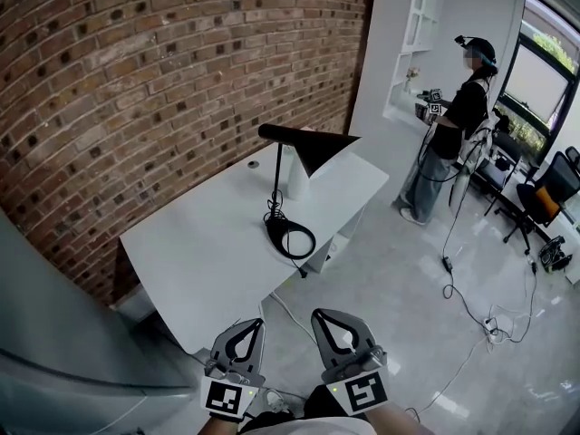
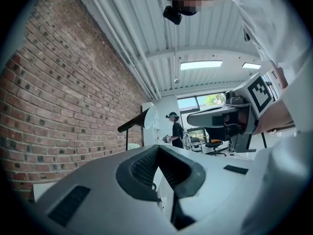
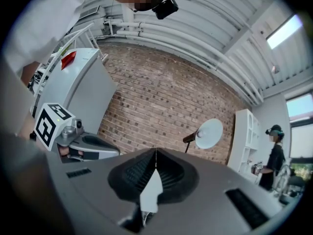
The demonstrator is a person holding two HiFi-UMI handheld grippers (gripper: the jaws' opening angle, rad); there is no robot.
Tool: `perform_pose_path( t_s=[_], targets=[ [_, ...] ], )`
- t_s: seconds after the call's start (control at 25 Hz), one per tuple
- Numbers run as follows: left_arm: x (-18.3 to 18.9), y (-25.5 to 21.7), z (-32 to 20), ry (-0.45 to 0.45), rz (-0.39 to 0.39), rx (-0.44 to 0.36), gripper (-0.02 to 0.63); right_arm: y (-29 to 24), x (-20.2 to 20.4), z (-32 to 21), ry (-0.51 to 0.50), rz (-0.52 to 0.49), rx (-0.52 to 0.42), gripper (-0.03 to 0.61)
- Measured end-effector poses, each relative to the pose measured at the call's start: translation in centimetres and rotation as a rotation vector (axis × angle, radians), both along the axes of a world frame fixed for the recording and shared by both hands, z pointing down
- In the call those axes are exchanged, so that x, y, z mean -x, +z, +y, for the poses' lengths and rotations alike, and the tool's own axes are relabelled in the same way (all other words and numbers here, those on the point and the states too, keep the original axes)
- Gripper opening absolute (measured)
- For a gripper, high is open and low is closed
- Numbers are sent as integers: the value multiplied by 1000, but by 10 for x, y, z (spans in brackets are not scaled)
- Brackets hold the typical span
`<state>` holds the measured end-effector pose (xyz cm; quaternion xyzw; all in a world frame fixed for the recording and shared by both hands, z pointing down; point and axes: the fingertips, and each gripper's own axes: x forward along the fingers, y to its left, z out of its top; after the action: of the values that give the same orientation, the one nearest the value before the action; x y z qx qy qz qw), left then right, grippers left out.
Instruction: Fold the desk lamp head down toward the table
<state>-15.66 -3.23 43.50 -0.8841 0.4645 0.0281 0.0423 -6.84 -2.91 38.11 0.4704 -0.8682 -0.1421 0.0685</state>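
Since neither gripper has reached the lamp, the fold reads as not yet begun; items are listed by size.

- Brick wall [image 1: 136, 80]: backs the work area, along the far edge of the table.
- Table [image 1: 199, 252]: white, rectangular, largely bare. Its near corner lies just ahead of both grippers.
- Second person [image 1: 453, 125]: stands well apart, beside a white shelf unit [image 1: 412, 43]. No part in the task.
- Desk lamp [image 1: 275, 184]: black, upright near the middle of the table, towards the wall side. A thin stem rises from a round base [image 1: 279, 229], with the cord [image 1: 299, 243] looped beside it. A level arm runs along the top.
- Lamp head [image 1: 322, 148]: a black cone at the end of that arm, raised well above the table. In the right gripper view its pale inner face [image 3: 209, 133] turns outward into the room, not down. Judged unfolded.
- Left gripper [image 1: 260, 323]: low in the head view, short of the table edge and well apart from the lamp. The left gripper view shows its jaws closed tip to tip with nothing between them.
- Right gripper [image 1: 317, 314]: just beside the left one, equally far from the lamp. Its jaws are pressed together and empty, as the right gripper view shows.

Remaining, by judgement: the whole task. That means approach, contact with the head or arm, and tilting the head down toward the table.
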Motion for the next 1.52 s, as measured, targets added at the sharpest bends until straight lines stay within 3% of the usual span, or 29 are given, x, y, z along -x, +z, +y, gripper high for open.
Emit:
perform_pose_path(
  t_s=[0.16,0.48,0.72,0.92,1.16,1.36,1.52],
  targets=[
    [-6,-2,-19,5,7,-2,8,0,-3,-19,-7,20,-6,17],
    [-24,-5,-68,-40,18,-22,8,-16,-22,-68,-32,-44,-19,18],
    [-51,-12,-105,-41,27,-36,8,-42,-40,-111,-91,63,-61,18],
    [-54,-21,-127,-60,30,-48,8,-61,-45,-134,-141,77,-82,20],
    [-59,-30,-140,-61,35,-62,8,-80,-53,-158,-129,166,-164,23],
    [-60,-29,-142,-57,38,-59,8,-95,-60,-181,-94,207,-213,124],
    [-56,-26,-141,-59,38,-52,8,-109,-65,-194,-65,229,-260,138]
  ],
)
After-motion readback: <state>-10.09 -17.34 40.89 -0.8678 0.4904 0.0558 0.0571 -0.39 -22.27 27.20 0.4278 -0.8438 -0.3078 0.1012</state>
